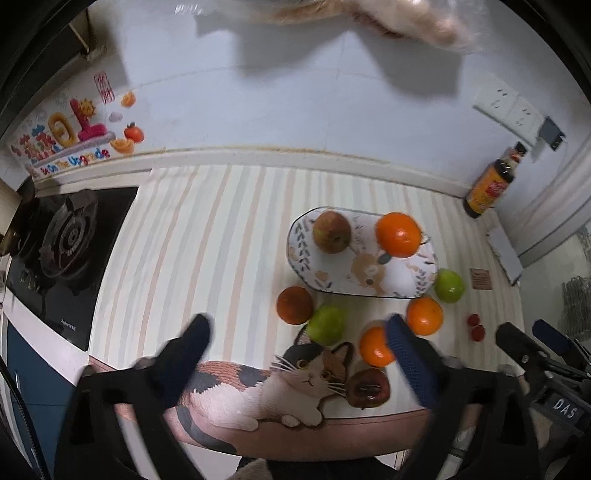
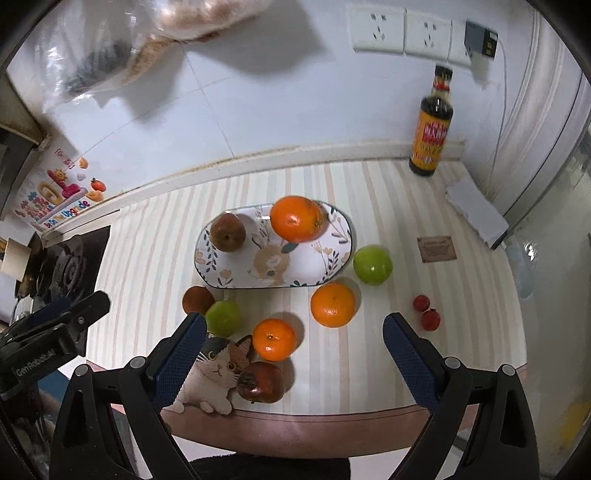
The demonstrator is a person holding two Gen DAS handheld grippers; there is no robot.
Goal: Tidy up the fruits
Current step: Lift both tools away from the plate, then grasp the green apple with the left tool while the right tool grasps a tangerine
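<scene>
An oval patterned plate point(image 1: 397, 282) point(image 2: 314, 275) holds a reddish apple point(image 1: 331, 231) point(image 2: 228, 232) and a large orange point(image 1: 398, 234) point(image 2: 296, 219). In front of it on the striped mat lie a dark orange fruit point(image 1: 294, 305) point(image 2: 197, 300), two green apples point(image 1: 327, 324) point(image 2: 372, 265), two more oranges point(image 1: 424, 316) point(image 2: 274, 339), a dark red fruit point(image 1: 368, 388) point(image 2: 261, 382) and two small red fruits point(image 2: 426, 312). My left gripper point(image 1: 298, 325) hovers open above the near fruits, nothing between its fingers. My right gripper point(image 2: 294, 325) is open too, empty, above the mat.
A dark sauce bottle point(image 1: 489, 184) point(image 2: 431, 125) stands at the back right by the wall sockets point(image 2: 402, 31). A gas hob point(image 1: 61, 243) lies to the left. A cat picture point(image 1: 295, 387) marks the mat's near edge. A plastic bag point(image 2: 147, 44) hangs overhead.
</scene>
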